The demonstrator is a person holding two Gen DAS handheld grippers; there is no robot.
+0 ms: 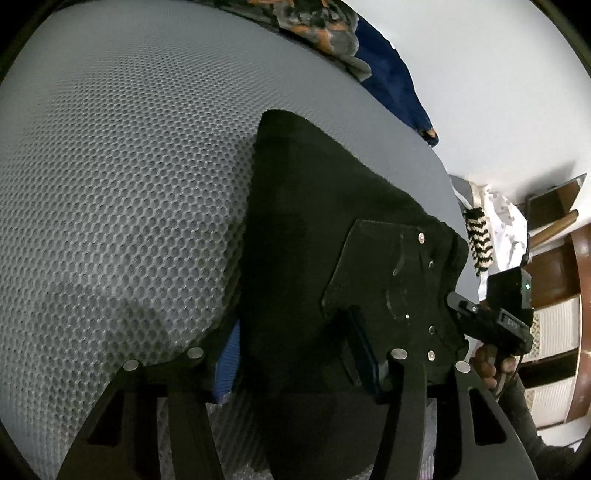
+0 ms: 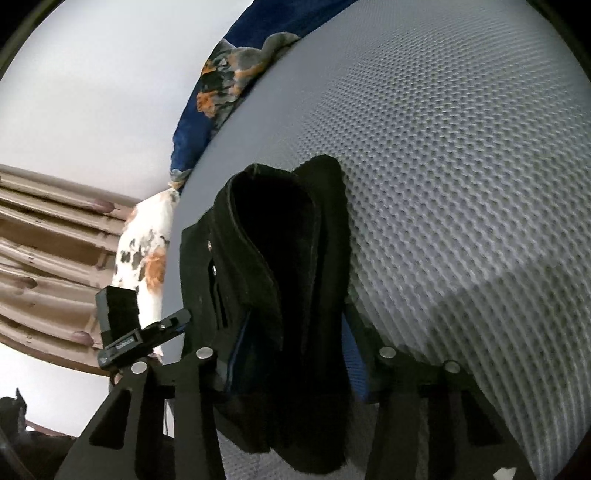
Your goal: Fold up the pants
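Note:
The black pants [image 1: 314,229] hang bunched over the grey mesh-patterned mattress [image 1: 110,184]. My left gripper [image 1: 295,354] is shut on the pants fabric, its fingers [image 1: 376,288] pressed on the cloth. My right gripper [image 2: 288,325] is shut on another edge of the same pants [image 2: 288,258], holding a thick fold up above the mattress [image 2: 461,184]. Each gripper shows in the other's view, the right one [image 1: 495,314] at the right edge of the left wrist view, the left one [image 2: 136,332] at the left of the right wrist view.
A blue and orange patterned blanket [image 1: 332,29] lies at the mattress's far edge, also in the right wrist view [image 2: 229,81]. A white floral cloth [image 2: 147,254] and a beige curtain [image 2: 48,251] are at left. A striped cloth [image 1: 478,236] and wooden furniture [image 1: 576,277] are at right.

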